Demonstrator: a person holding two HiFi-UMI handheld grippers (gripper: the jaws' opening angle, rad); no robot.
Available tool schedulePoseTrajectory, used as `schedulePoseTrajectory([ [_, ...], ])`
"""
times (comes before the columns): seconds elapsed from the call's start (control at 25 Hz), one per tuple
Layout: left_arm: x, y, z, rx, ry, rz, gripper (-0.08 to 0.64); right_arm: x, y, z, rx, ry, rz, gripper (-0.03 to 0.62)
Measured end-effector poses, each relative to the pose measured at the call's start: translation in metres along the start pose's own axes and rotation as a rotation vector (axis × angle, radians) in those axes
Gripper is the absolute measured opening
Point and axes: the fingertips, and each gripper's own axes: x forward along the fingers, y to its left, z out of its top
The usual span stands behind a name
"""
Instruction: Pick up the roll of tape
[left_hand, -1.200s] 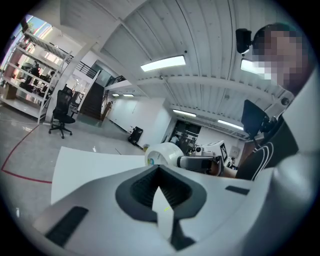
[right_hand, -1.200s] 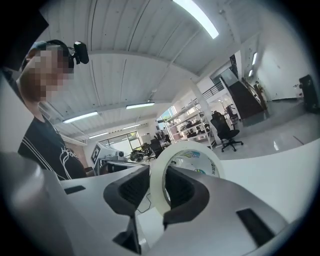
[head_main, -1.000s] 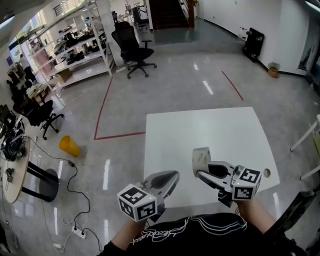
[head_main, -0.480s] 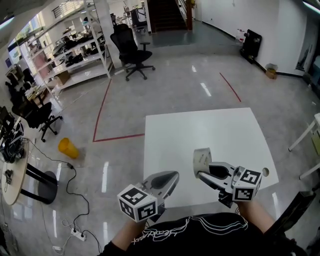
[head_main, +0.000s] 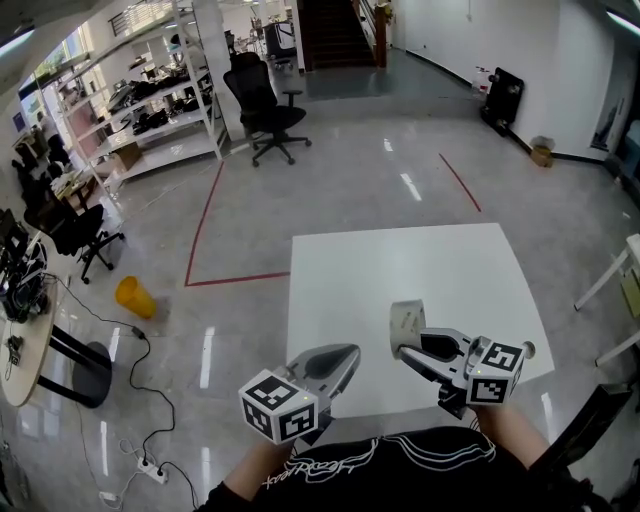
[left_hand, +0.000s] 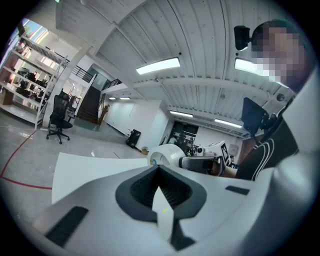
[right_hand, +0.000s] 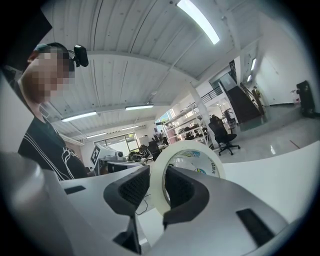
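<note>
At the head view's 9 o'clock edge a round desk (head_main: 25, 345) is cut off by the frame, with a yellow container (head_main: 135, 294) lying on the grey floor just to its right and a cable running down to a power strip (head_main: 152, 463) at 7 o'clock. Nearer the middle, at 6 o'clock, the left gripper (head_main: 343, 356) hovers over the near left corner of the white table (head_main: 400, 255). Its own view shows the jaws brought together at the tips with nothing between them (left_hand: 159, 169); only a thin pale sliver shows lower down between the pads. The hand holding it is hidden behind the marker cube. Just to the right, at about 5 o'clock, the right gripper (head_main: 404, 346) is clamped on the roll of tape (head_main: 407, 321), which stands on edge over the near part of the table. In the right gripper view (right_hand: 156, 181) one jaw sits inside the ring and the other outside, pinching the wall of the roll (right_hand: 194, 154); the lower part of the roll is hidden behind the jaws, so whether it clears the tabletop cannot be told. From the left gripper view the roll (left_hand: 166, 156) shows at 3 o'clock of the jaw tips, half covered by the right gripper (left_hand: 201, 162). The person's dark shirt is cut off at the bottom edge.
</note>
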Motion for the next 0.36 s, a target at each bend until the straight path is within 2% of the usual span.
schedulePoseTrajectory([
  [0.36,0.0030,0.0055,-0.0022,0.006,0.008,-0.003,0.003,0.0034,-0.0022,-0.0043,0.005,-0.006,-0.001,0.100],
])
